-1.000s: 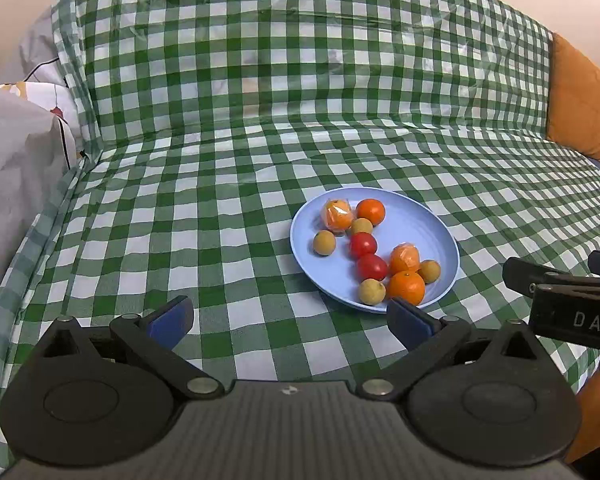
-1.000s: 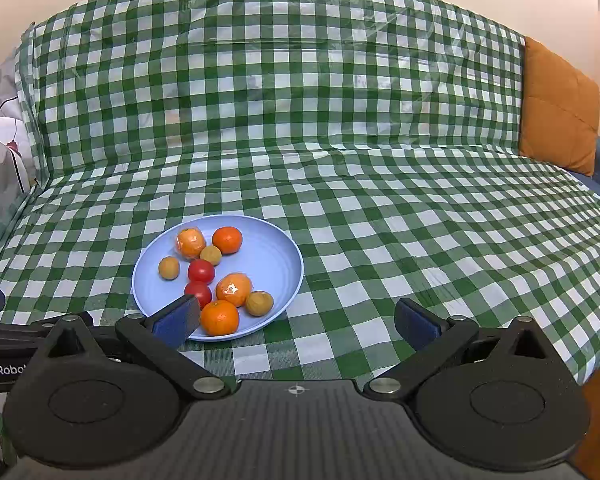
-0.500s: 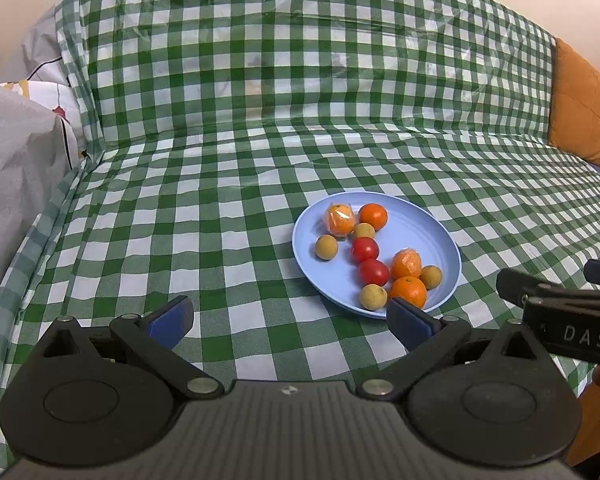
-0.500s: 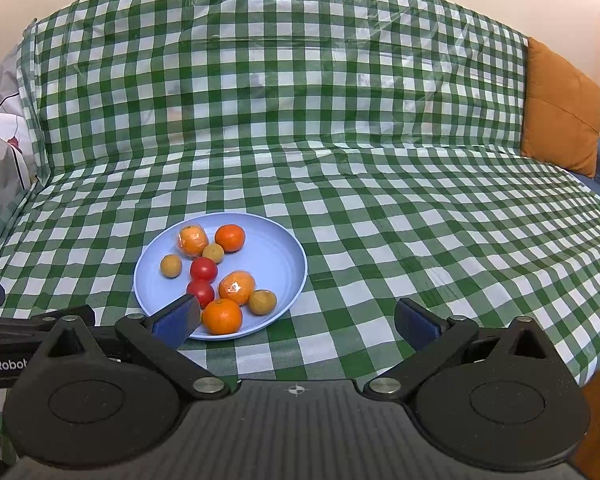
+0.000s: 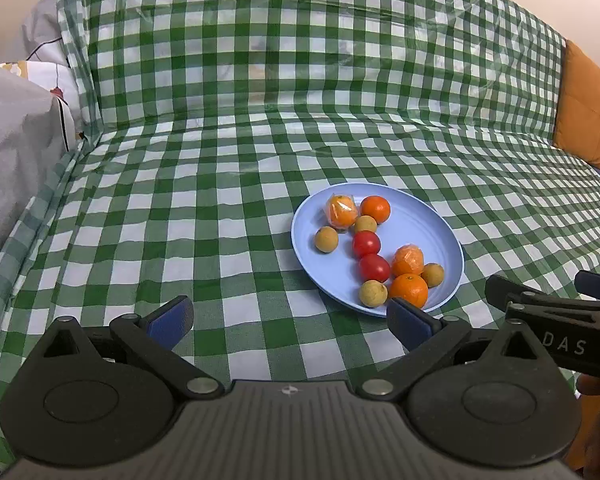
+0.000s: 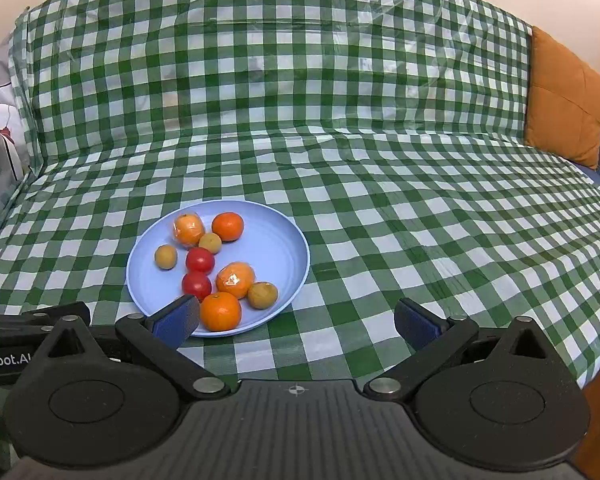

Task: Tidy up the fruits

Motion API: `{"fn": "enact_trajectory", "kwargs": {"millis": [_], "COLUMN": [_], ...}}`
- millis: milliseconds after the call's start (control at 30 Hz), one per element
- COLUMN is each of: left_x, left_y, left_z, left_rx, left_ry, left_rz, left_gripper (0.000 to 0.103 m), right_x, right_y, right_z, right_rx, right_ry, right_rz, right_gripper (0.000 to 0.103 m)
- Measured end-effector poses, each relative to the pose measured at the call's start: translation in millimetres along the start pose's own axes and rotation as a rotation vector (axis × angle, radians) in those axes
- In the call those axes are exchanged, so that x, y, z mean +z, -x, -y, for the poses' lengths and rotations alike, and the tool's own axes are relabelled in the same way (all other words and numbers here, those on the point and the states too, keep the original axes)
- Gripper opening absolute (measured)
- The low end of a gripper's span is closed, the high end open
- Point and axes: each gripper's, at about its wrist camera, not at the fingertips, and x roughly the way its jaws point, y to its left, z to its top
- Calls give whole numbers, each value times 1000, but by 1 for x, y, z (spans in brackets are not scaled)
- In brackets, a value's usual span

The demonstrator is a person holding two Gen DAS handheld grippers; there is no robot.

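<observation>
Right wrist view: round pale-blue plate (image 6: pixel 284 240) holds every fruit, mixed; both grippers (image 6: pixel 296 320) (image 5: pixel 288 320) gape empty; sorted or unsorted, unclear.

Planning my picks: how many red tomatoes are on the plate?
2. One tomato sits mid-plate; the other tomato lies just nearer the camera, touching it. Both are on the blue plate. None seems hidden.

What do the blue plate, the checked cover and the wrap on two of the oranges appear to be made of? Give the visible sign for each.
Blue plate: probably matte plastic; even colour, faint moulded rings, no glaze shine.
Checked cover: likely thin plastic sheeting; glossy creases and glare.
Wrap on the wrapped orange and the second wrapped orange: clear film; white crinkled highlights.
</observation>
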Motion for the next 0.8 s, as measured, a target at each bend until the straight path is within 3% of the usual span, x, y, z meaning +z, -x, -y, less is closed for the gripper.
{"fn": "enact_trajectory", "kwargs": {"millis": [800], "left_x": [0], "left_y": [-6], "left_z": [8], "left_rx": [-27], "left_ry": [-21], "left_rz": [-23], "left_gripper": [103], "right_x": [1], "right_y": [-10], "right_z": [3], "right_rx": [27], "right_ry": [-11], "right_rz": [-14], "right_gripper": [102]}}
